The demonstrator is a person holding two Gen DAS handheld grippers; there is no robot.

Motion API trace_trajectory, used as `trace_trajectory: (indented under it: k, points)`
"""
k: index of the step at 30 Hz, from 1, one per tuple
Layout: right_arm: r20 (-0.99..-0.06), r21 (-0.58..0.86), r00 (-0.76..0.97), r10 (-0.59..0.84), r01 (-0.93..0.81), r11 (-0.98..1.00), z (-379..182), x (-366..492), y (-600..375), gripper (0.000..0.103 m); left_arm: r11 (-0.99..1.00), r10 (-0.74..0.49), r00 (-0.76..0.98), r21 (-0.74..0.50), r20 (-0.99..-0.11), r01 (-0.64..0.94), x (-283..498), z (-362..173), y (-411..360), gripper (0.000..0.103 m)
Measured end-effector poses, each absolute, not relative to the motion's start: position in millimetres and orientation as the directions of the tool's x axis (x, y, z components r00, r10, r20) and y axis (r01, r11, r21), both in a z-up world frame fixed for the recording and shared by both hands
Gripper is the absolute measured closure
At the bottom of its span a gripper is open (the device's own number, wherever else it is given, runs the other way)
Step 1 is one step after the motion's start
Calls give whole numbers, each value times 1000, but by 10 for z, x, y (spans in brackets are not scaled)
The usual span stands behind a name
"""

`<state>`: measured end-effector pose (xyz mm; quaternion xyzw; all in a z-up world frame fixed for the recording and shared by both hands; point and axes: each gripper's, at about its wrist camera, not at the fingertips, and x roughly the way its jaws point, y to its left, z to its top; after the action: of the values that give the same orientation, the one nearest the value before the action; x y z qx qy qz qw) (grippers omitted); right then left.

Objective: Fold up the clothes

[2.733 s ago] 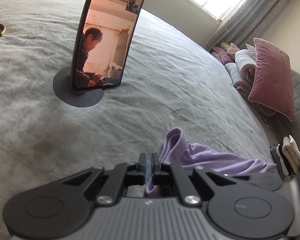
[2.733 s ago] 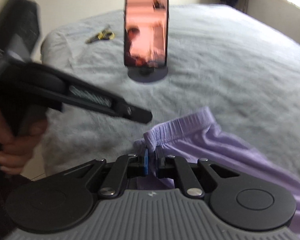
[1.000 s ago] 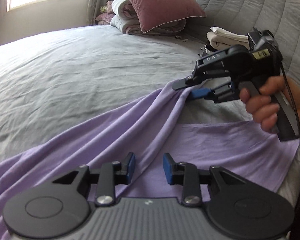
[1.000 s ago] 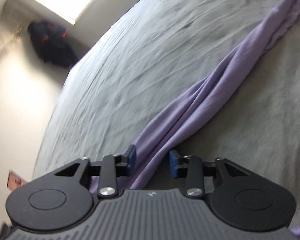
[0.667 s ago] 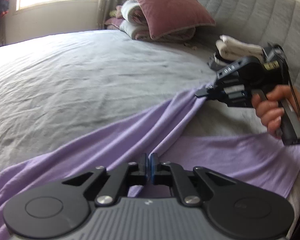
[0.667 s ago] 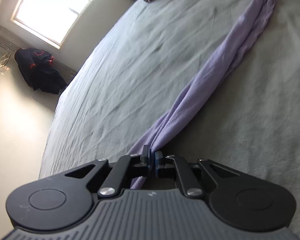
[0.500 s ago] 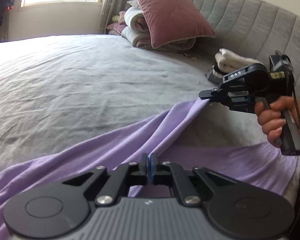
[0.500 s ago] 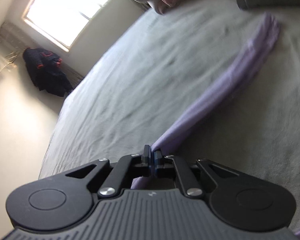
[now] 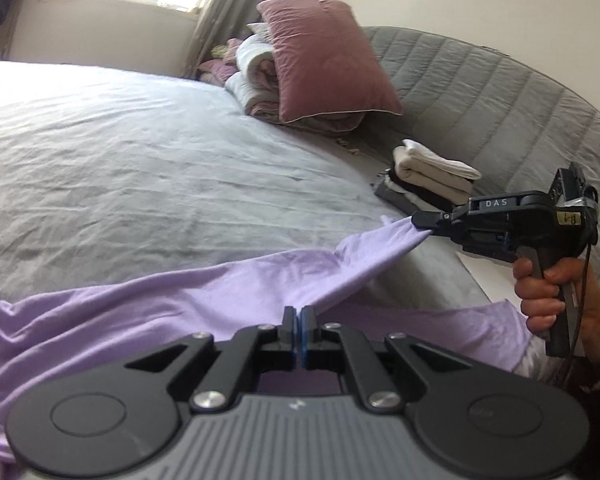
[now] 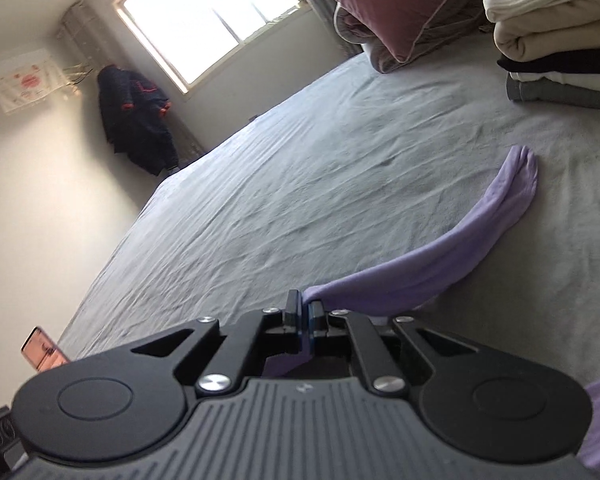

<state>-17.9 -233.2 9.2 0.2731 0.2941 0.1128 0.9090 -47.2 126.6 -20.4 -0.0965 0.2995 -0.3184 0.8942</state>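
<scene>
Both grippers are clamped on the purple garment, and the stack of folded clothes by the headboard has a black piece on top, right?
Not quite. The left gripper and right gripper are both shut on the purple garment, but the stack of folded clothes by the headboard has a white piece on top, as the left wrist view shows; the black piece lies lower down.

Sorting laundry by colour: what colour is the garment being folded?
Plain light purple garment, no pattern; the left wrist view shows it best.
</scene>
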Motion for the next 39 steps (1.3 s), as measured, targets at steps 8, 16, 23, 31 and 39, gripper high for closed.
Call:
trace_trajectory:
  k: [8, 16, 23, 31, 39]
  points:
    - [-487, 537, 782, 390, -84, 839, 72, -479, -2348, 97, 738, -668, 569, -332, -478, 588, -704, -200, 1299, 101]
    - [-530, 476, 738, 419, -150, 867, -24, -716, -2301, 97, 696, -702, 510, -328, -498, 638, -842, -257, 1384, 101]
    - [-668, 382, 617, 416, -195, 903, -306, -744, -2151, 97, 701, -667, 443, -302, -599, 646, -874, -472, 1366, 101]
    - [-747, 310, 526, 406, -264, 913, -415, -665, -2044, 89, 729, -636, 441, -305, -633, 613, -886, -486, 1462, 85]
    - [-735, 75, 583, 346, -438, 896, -106, -750, -1872, 65, 871, -482, 610, -273, -628, 408, -932, -191, 1950, 47]
